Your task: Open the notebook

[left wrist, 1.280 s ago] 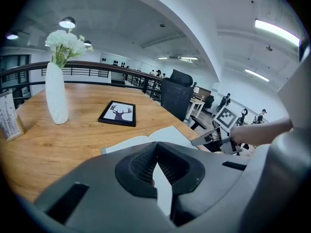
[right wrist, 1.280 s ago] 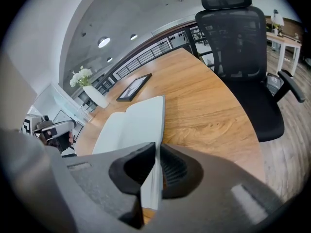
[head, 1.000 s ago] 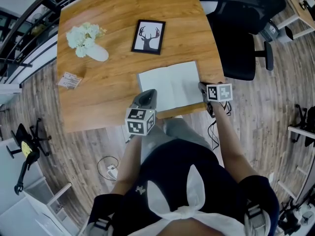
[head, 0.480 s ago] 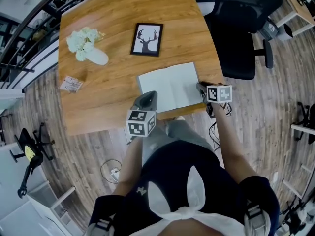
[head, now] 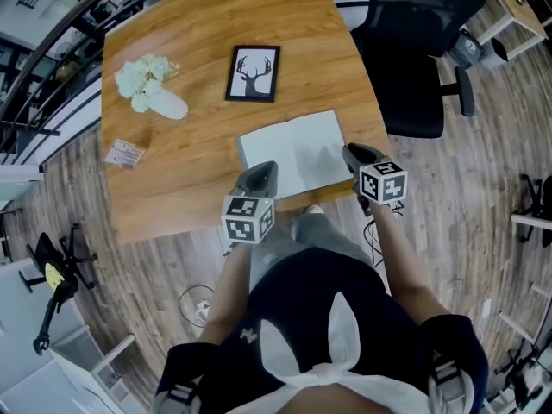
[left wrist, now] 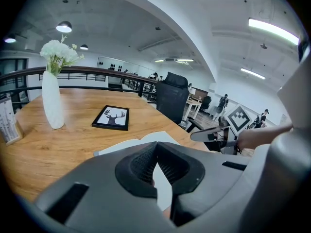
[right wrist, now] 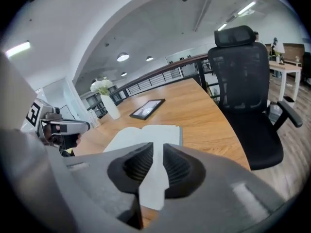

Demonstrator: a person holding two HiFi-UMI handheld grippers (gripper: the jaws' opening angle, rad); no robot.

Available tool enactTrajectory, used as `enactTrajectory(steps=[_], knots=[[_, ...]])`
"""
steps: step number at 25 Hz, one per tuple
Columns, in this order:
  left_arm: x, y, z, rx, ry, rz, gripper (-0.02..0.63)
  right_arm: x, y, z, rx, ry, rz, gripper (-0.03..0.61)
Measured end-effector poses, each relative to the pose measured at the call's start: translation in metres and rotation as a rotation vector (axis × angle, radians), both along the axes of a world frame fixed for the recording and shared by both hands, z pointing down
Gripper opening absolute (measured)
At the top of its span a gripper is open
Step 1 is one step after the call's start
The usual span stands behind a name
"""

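The notebook (head: 293,152) lies open on the wooden table (head: 172,188), white pages up, near the front edge. My left gripper (head: 262,171) is over its near left corner; in the left gripper view (left wrist: 156,147) the fingertips meet, with the white page (left wrist: 141,142) showing below them. My right gripper (head: 350,152) hovers above the notebook's right edge. Its jaws have just been closing and stand a narrow gap apart (right wrist: 156,147). Nothing is pinched between them; the page (right wrist: 146,132) shows through the gap.
A white vase of flowers (head: 152,83) and a framed deer picture (head: 254,73) stand farther back on the table. A small card (head: 124,153) rests near the left edge. A black office chair (head: 414,50) is beside the table's right side.
My right gripper has lifted from the table's edge beside the notebook and now hangs above its right edge. The left gripper and the notebook have stayed put.
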State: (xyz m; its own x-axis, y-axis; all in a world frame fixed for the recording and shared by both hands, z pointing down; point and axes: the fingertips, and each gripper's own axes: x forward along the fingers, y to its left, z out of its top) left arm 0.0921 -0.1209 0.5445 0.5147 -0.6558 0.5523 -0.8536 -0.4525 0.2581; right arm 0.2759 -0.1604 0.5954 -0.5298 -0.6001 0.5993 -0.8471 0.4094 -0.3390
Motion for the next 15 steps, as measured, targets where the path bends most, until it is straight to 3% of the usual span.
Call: enactTrajectory(steps=[4, 15], knots=[[0.006, 0.003, -0.004, 0.021, 0.003, -0.003, 0.017, -0.011, 0.009, -0.022, 0.120, 0.003, -0.040, -0.002], [0.020, 0.019, -0.015, 0.057, 0.031, -0.009, 0.017, -0.034, 0.037, -0.059, 0.223, -0.023, -0.095, -0.003]])
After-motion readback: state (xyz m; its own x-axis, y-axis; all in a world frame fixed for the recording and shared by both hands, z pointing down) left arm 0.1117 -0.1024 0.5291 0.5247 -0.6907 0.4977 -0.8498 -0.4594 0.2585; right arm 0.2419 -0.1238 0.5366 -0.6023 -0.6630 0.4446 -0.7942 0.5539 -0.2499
